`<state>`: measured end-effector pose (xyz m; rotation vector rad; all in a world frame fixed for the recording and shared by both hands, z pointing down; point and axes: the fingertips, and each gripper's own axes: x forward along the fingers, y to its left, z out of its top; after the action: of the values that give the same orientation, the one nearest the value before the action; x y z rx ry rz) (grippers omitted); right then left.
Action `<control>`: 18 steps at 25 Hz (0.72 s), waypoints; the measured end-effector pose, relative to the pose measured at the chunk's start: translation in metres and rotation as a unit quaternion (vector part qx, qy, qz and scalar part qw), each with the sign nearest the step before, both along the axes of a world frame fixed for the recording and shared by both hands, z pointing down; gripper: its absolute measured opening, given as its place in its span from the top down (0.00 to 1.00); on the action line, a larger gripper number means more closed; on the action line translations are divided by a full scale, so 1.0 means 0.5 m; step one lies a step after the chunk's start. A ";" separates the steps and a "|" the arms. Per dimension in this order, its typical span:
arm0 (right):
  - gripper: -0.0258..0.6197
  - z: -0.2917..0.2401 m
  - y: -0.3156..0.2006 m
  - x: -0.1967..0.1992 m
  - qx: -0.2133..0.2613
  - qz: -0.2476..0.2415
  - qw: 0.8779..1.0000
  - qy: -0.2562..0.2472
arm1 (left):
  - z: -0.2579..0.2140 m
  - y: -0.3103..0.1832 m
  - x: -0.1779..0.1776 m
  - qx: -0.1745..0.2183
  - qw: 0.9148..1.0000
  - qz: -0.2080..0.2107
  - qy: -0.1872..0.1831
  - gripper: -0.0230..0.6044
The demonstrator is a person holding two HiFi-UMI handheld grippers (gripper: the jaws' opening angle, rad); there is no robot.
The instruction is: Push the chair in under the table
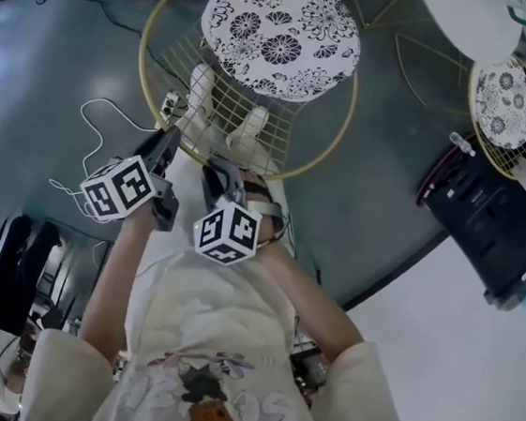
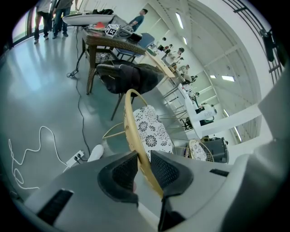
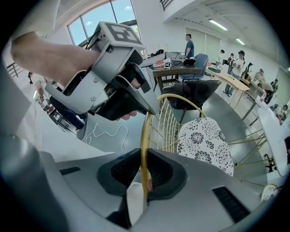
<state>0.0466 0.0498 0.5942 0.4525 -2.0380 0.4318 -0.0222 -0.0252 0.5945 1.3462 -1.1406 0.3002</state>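
A grey floor (image 1: 54, 58) fills the head view. The white round table (image 1: 455, 17) sits at 1 o'clock in the top corner. The chair (image 1: 281, 32), a gold wire frame with a black-and-white floral seat pad, stands at 12 o'clock straight ahead of the person. Its seat is beside the table's edge, not under it. A second chair (image 1: 504, 105) of the same kind is at 2 o'clock, and a black case (image 1: 487, 230) lies at 3 o'clock.

Both tools grip the gold rim (image 1: 277, 171) of the chair's back at its 6 o'clock side. The left tool (image 2: 144, 167) is closed on the rim, which runs up between its dark pads. The right tool (image 3: 144, 174) is just beside it at 3 o'clock, and its pads are likewise clamped narrowly on the same rim.

At 9 o'clock from the chair, a power strip (image 2: 77, 157) and a loose white cable (image 2: 44, 128) lie on the floor.
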 end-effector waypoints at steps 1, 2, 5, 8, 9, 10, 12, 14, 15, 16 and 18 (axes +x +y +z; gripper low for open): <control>0.87 0.004 -0.005 -0.001 0.001 0.000 1.000 0.002 | 0.004 -0.006 -0.001 0.003 1.000 -0.001 0.002 0.82; 0.87 0.008 -0.009 -0.001 0.001 0.000 1.000 0.005 | 0.010 -0.011 -0.001 0.004 1.000 -0.003 0.003 0.82; 0.87 0.019 -0.010 0.002 -0.005 -0.003 1.000 0.011 | 0.023 -0.011 0.002 0.003 1.000 -0.015 0.008 0.82; 0.87 0.027 -0.010 -0.001 -0.010 -0.009 1.000 0.016 | 0.032 -0.010 -0.002 0.006 1.000 -0.019 0.015 0.82; 0.87 0.028 -0.012 -0.003 -0.010 -0.009 1.000 0.017 | 0.033 -0.012 -0.005 0.008 1.000 -0.020 0.015 0.82; 0.87 0.028 -0.014 -0.005 -0.009 -0.009 1.000 0.018 | 0.033 -0.014 -0.007 0.009 1.000 -0.020 0.015 0.82; 0.87 0.026 -0.019 -0.006 -0.010 -0.007 1.000 0.021 | 0.031 -0.020 -0.007 0.007 1.000 -0.024 0.015 0.82; 0.87 0.024 -0.027 -0.006 -0.012 -0.004 1.000 0.027 | 0.031 -0.028 -0.007 0.005 1.000 -0.026 0.017 0.82; 0.87 0.025 -0.032 -0.006 -0.010 -0.002 0.999 0.030 | 0.033 -0.032 -0.008 0.006 1.000 -0.025 0.019 0.82; 0.87 0.027 -0.034 -0.007 -0.007 -0.001 0.999 0.033 | 0.036 -0.034 -0.008 0.009 0.999 -0.023 0.021 0.82; 0.87 0.037 -0.028 -0.008 0.003 0.001 0.999 0.038 | 0.043 -0.028 -0.009 0.016 0.999 -0.021 0.025 0.82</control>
<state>0.0426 0.0358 0.6125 0.4676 -1.9664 0.4051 -0.0268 -0.0392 0.6159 1.3479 -1.1351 0.2176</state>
